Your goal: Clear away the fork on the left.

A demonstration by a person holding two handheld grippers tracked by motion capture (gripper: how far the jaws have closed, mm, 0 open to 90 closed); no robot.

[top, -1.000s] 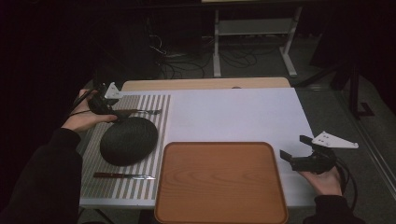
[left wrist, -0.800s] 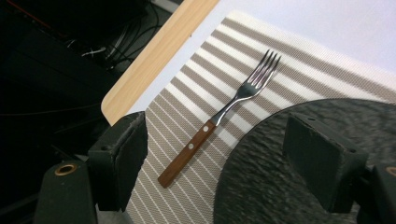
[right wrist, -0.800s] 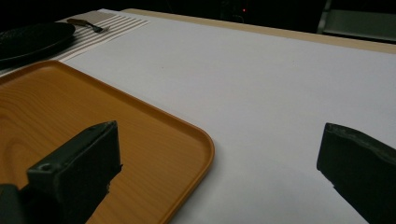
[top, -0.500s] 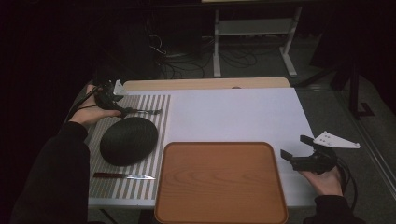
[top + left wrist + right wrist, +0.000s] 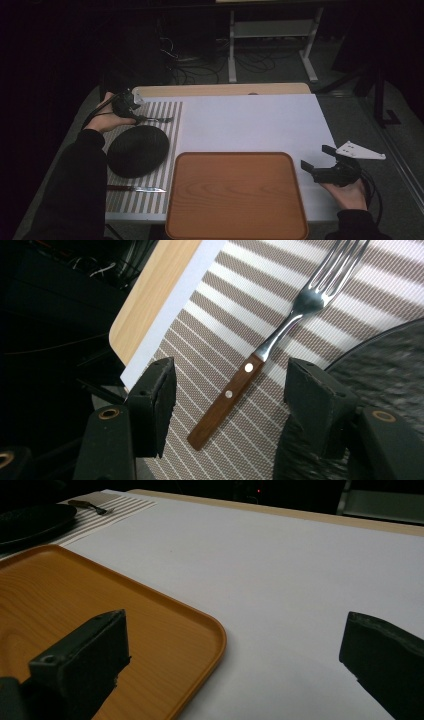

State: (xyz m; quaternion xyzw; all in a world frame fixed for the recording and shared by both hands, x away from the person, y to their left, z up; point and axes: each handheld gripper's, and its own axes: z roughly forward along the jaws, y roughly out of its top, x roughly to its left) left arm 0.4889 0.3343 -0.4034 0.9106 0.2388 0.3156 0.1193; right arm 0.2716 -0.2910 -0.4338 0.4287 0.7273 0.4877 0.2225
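A fork (image 5: 260,357) with a wooden handle lies on the striped placemat (image 5: 170,112), beyond the black plate (image 5: 137,150). My left gripper (image 5: 230,385) hangs open just above the fork's handle, one jaw on each side, not touching it. In the high view the left gripper (image 5: 131,112) sits at the mat's far left corner, with the fork (image 5: 157,119) pointing right. A knife (image 5: 135,188) lies at the mat's near edge. My right gripper (image 5: 320,160) is open and holds nothing, low over the white sheet right of the wooden tray (image 5: 235,195).
The tray's corner (image 5: 200,625) lies just left of the right gripper's jaws. The black plate's rim (image 5: 380,355) is close to the left gripper's right jaw. White sheet (image 5: 250,122) covers the table's middle. Cables and a metal stand are beyond the far edge.
My left gripper has shifted slightly toward the far left corner of the mat and turned down over the fork's handle. The right gripper has stayed in place.
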